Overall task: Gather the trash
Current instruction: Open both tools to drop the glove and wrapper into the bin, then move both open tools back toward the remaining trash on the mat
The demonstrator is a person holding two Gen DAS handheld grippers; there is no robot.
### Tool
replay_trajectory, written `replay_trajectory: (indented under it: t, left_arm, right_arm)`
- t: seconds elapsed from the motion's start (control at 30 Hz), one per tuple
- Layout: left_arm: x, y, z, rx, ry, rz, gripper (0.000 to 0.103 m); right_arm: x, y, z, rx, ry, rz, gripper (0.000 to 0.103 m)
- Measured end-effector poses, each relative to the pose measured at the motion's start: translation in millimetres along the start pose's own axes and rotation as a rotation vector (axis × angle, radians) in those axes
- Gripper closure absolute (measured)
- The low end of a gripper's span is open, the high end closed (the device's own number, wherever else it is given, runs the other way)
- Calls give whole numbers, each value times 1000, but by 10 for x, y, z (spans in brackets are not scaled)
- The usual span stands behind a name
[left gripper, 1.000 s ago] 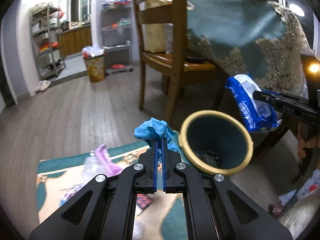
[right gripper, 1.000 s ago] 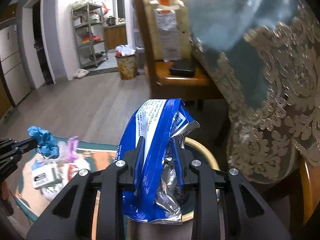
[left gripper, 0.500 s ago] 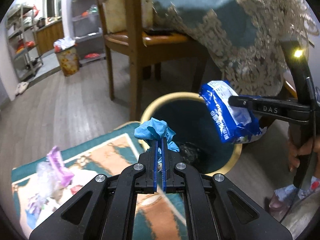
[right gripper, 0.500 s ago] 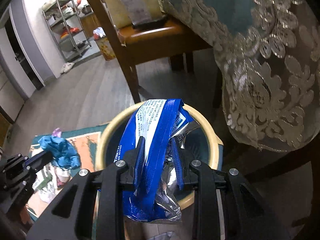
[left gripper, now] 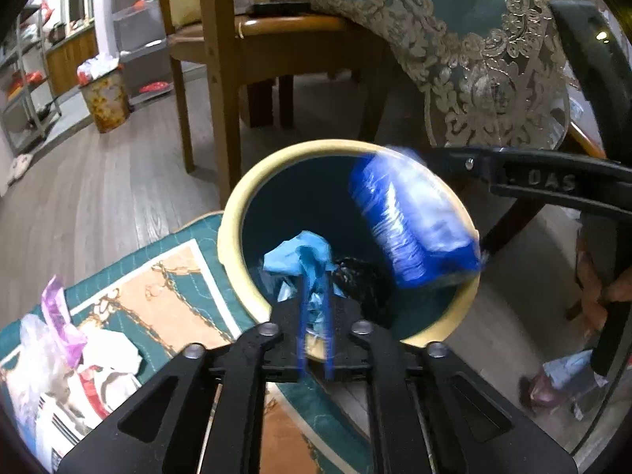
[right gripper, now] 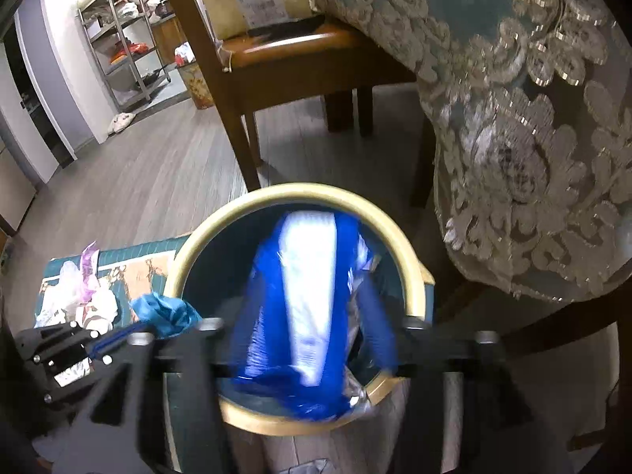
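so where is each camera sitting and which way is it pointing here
Left wrist: on the left gripper, angled down into the bin; its opening fingers straddle a blue wad, the right gripper and a hand at right.
Right wrist: on the right gripper, angled down over the bin; opening fingers blurred, blue wrapper between them, left gripper at left.
Both share bin, wrapper, wad, rug, chair.
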State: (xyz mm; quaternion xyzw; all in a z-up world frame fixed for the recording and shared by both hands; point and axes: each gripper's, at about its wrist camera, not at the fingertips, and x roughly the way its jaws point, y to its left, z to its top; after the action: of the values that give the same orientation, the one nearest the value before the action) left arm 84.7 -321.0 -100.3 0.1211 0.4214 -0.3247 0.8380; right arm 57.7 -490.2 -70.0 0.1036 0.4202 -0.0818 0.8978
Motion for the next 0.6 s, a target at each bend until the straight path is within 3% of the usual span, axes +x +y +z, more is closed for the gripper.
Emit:
replay_trajectory:
  t: [0.07,0.13,0.23,0.37,0.47,0.6]
  left_arm:
    - [-8,24,4,-5,-1,12,68]
    - [-68,71,-2,-19,-19,14,54]
    - [-175,126,3,-36,-42,26,47]
    - [-358,185,-10,-46,-79,58,27]
    - [-525,257,-24,-56,-111,84,18]
    - [-739,342,-31,-61,-149,105,12]
  right_arm:
    - [-11,13,18,-5,-7,-3,43]
    - [-7,16,43,0,-7,4,42]
    - [-42,54,64,-3,-15,6,34]
    - [-152,126,84,-13,-44,9,19]
    - [-283,190,93,-22,-79,21,7]
    - [-463,282,98,-16,-117,46,6]
